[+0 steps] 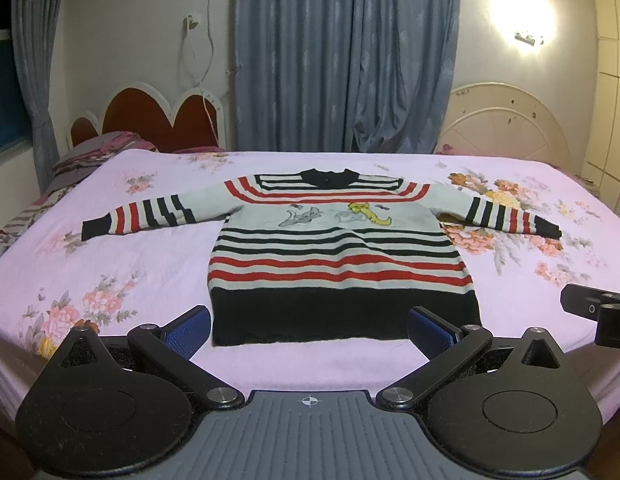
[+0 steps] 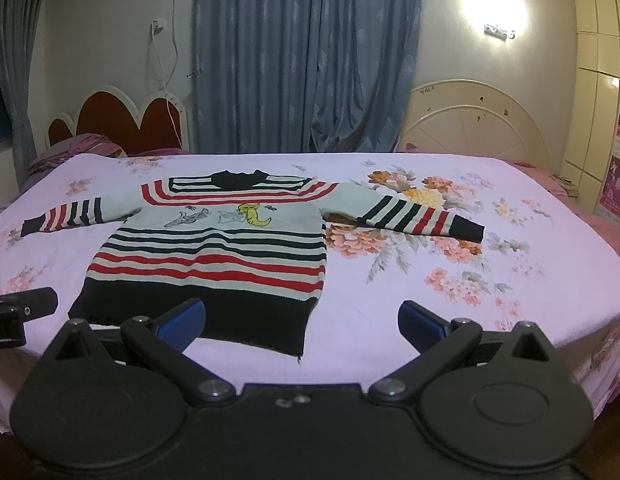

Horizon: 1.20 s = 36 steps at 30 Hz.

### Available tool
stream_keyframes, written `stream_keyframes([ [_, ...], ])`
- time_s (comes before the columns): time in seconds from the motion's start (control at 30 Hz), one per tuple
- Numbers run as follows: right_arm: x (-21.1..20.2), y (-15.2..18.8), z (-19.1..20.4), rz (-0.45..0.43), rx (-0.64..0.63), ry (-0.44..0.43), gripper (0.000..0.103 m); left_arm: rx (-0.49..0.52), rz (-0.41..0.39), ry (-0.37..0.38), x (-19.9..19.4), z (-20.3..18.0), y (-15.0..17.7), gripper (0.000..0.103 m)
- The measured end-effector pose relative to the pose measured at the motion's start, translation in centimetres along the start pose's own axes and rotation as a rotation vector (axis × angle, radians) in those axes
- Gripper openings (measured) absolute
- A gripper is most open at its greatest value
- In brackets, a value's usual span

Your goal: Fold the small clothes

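Note:
A small knitted sweater (image 1: 334, 256) with red, black and pale stripes and a cartoon print lies flat on the bed, both sleeves spread out sideways. Its black hem faces me. My left gripper (image 1: 310, 330) hovers open just in front of the hem, nothing between its blue pads. In the right wrist view the same sweater (image 2: 214, 248) lies left of centre, and my right gripper (image 2: 302, 322) is open over the hem's right corner, holding nothing. The right gripper's finger (image 1: 590, 308) shows at the right edge of the left wrist view.
The bed carries a pink floral sheet (image 1: 122, 264) with bare room on both sides of the sweater. A heap of bedding (image 1: 90, 152) lies at the far left by a red headboard (image 1: 150, 116). Blue curtains (image 1: 342, 56) and a cream headboard (image 2: 478, 120) stand behind.

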State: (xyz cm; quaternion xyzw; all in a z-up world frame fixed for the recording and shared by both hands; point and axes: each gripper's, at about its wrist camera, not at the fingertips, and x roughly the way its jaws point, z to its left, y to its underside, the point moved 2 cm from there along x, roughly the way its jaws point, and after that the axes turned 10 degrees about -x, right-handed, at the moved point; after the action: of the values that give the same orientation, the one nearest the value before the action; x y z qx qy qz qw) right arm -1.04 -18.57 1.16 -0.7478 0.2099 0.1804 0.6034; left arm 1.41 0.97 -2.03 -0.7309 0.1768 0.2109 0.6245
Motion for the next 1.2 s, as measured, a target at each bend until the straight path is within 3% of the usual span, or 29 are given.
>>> stream_keyframes([
  [1.2, 0.06, -0.15, 0.63, 0.005, -0.008, 0.002, 0.102, -0.004, 0.004, 0.001, 0.43, 0.57, 0.04, 0.103],
])
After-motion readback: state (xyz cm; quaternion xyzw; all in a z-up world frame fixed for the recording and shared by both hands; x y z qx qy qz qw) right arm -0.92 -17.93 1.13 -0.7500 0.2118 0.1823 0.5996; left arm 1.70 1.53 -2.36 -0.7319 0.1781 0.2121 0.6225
